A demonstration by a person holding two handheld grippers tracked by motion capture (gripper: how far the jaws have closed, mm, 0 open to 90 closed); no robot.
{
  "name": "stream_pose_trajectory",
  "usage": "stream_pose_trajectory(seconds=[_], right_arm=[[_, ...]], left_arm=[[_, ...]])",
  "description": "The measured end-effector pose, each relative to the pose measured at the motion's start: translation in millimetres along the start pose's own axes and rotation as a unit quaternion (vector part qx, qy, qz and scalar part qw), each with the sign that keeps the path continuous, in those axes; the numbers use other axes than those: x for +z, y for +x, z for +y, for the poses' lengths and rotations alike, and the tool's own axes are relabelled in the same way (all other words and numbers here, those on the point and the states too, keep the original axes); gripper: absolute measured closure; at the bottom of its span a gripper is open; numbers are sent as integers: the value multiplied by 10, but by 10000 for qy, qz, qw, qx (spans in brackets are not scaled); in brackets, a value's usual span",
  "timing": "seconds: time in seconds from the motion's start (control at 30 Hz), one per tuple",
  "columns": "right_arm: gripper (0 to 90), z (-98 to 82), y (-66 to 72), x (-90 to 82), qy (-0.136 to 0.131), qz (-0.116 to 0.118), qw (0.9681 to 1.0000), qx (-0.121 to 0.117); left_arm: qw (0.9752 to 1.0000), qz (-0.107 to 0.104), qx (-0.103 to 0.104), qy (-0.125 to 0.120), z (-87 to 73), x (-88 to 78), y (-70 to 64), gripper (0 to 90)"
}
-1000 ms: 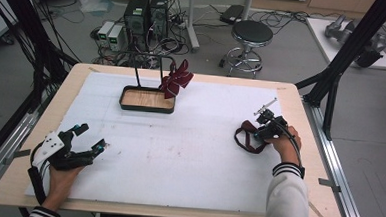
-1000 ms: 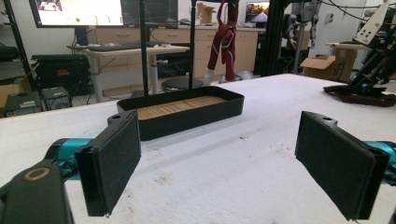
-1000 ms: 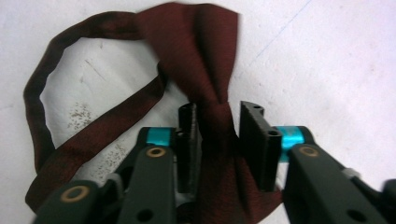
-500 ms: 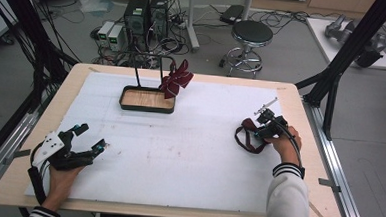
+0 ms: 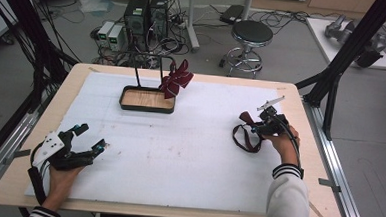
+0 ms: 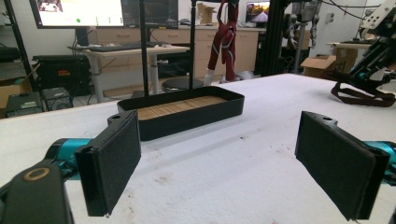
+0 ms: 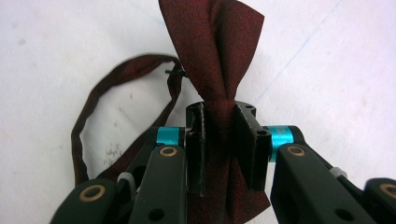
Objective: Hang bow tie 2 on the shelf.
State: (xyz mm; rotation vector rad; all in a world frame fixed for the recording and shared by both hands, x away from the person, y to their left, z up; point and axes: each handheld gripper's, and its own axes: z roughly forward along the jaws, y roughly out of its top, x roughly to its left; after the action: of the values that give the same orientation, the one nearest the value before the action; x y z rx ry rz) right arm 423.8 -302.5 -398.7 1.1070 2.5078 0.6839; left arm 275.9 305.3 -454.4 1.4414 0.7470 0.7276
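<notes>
right hand-held gripper pinching unlabelled bow tie

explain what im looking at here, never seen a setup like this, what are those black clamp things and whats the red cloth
A person sits at a table holding a hand-operated two-jaw gripper in each hand. The high view looks down from above; the other two pictures come from cameras riding on each gripper. The right gripper is clamped on the middle of a dark red bow tie, whose strap loops beside it. The left gripper rests open, holding nothing. Farther back stands a black tray with a wooden floor and a rack, where a second bow tie hangs.
</notes>
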Motion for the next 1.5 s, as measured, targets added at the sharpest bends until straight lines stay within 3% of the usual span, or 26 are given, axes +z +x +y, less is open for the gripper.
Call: stream_pose_trajectory(seconds=[0.27,0.4,0.6,0.8,0.93,0.97,1.07,1.1,1.17,1.23,1.33,1.5], right_arm=[[748,68,32,-97,-713,179,9972,156],[748,94,51,-129,-925,223,9953,182],[748,141,89,-201,-1446,289,9888,243],[748,161,115,-254,-1801,275,9828,305],[748,179,130,-301,-2193,298,9743,409],[747,188,133,-318,-2362,300,9703,435],[747,207,156,-359,-2666,322,9620,494],[748,215,169,-380,-2829,352,9571,527],[748,233,190,-405,-3036,367,9508,499],[748,248,217,-419,-3124,402,9478,488],[748,265,242,-418,-3138,440,9474,456],[748,304,276,-423,-3266,486,9429,440]], left_arm=[[10000,-2,7,12,1,0,0,148],[10000,1,2,3,0,0,0,148],[10000,0,5,8,0,0,0,148],[10000,6,11,5,0,1,-1,147],[10000,-1,6,9,0,1,-1,148],[10000,0,8,5,0,1,-1,148],[10000,2,5,1,0,2,-2,147],[10000,2,8,1,0,2,-2,148],[10000,6,8,3,0,2,-2,147],[10000,6,9,6,0,2,-3,147],[10000,9,13,7,0,2,-4,147],[10000,10,12,13,1,2,-3,148]])
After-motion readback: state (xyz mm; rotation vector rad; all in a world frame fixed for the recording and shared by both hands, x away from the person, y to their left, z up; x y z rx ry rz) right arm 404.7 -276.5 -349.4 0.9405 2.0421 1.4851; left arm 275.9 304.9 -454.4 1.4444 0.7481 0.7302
